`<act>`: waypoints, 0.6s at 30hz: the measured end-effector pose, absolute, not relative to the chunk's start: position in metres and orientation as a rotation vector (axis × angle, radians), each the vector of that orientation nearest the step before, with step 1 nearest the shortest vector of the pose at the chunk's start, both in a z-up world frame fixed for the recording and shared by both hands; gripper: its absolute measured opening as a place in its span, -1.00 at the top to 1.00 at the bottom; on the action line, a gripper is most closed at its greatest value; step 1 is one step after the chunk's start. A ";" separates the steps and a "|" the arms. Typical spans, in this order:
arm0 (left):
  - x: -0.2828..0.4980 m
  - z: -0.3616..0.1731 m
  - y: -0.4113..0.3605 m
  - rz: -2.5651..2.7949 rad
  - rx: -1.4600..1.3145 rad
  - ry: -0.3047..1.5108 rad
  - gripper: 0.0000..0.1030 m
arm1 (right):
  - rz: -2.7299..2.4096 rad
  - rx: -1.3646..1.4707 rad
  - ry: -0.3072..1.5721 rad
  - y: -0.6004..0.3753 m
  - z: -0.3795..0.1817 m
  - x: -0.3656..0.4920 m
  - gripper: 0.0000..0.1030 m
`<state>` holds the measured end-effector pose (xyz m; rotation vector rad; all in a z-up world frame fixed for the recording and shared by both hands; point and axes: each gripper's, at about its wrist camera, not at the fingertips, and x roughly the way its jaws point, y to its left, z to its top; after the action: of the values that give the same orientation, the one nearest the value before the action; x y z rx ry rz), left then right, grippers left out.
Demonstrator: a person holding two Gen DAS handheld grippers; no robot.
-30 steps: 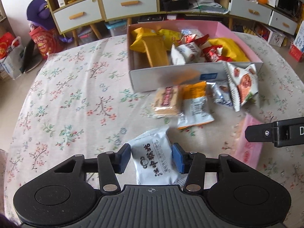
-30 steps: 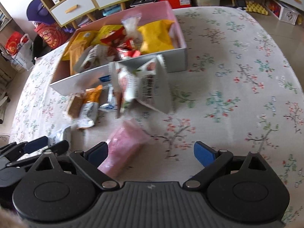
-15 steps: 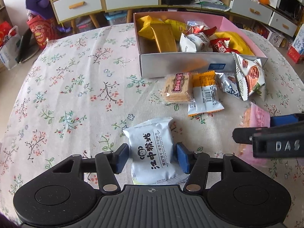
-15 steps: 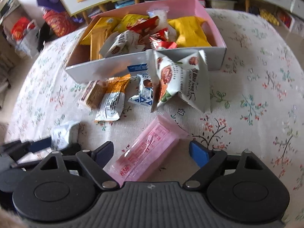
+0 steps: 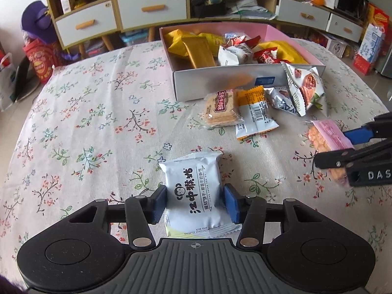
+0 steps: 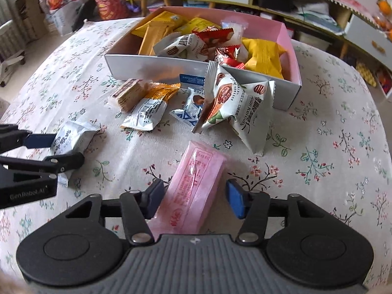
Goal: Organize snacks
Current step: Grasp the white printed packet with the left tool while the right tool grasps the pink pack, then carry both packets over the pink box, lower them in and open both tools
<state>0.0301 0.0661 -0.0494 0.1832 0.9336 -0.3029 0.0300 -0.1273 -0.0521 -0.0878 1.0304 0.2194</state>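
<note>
My left gripper (image 5: 194,204) is shut on a white biscuit packet (image 5: 194,196) with black lettering, its pads against both sides; the packet also shows in the right wrist view (image 6: 71,139). My right gripper (image 6: 194,201) straddles a pink cracker packet (image 6: 193,186) on the tablecloth, the left pad near it and a gap at the right pad. That packet also shows in the left wrist view (image 5: 325,139). The pink and white box (image 5: 220,83) holds several snacks.
Loose snacks lie in front of the box: a clear cracker pack (image 5: 221,109), an orange and white packet (image 5: 254,112), a small silver packet (image 5: 281,99) and a big white nut bag (image 6: 240,112). Drawers (image 5: 152,7) and shelves stand beyond the round table (image 5: 85,112).
My right gripper has narrowed around the pink packet and swung to face the box. My left gripper stays on the white packet and has drawn back slightly.
</note>
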 end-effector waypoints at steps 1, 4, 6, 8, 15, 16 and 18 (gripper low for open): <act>0.029 -0.050 0.067 -0.306 0.185 0.924 0.11 | 0.230 -0.094 1.020 -0.129 -0.053 0.031 0.16; 0.025 -0.049 0.070 -0.305 0.191 0.893 0.18 | 0.259 -0.122 0.986 -0.131 -0.054 0.027 0.38; 0.024 -0.048 0.072 -0.294 0.191 0.877 0.19 | 0.274 -0.136 0.967 -0.132 -0.053 0.023 0.42; 0.023 -0.047 0.074 -0.297 0.188 0.868 0.19 | 0.286 -0.148 0.955 -0.133 -0.053 0.020 0.43; 0.024 -0.040 0.074 -0.296 0.174 0.847 0.19 | 0.281 -0.157 0.940 -0.138 -0.049 0.016 0.43; 0.024 -0.039 0.074 -0.297 0.170 0.844 0.19 | 0.276 -0.147 0.937 -0.140 -0.047 0.017 0.43; 0.025 -0.035 0.073 -0.299 0.163 0.837 0.19 | 0.265 -0.128 0.929 -0.144 -0.043 0.018 0.43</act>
<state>0.0246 0.0729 -0.0347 0.1629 0.8375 -0.2988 0.0183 -0.1437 -0.0428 -0.1279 0.9293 0.2649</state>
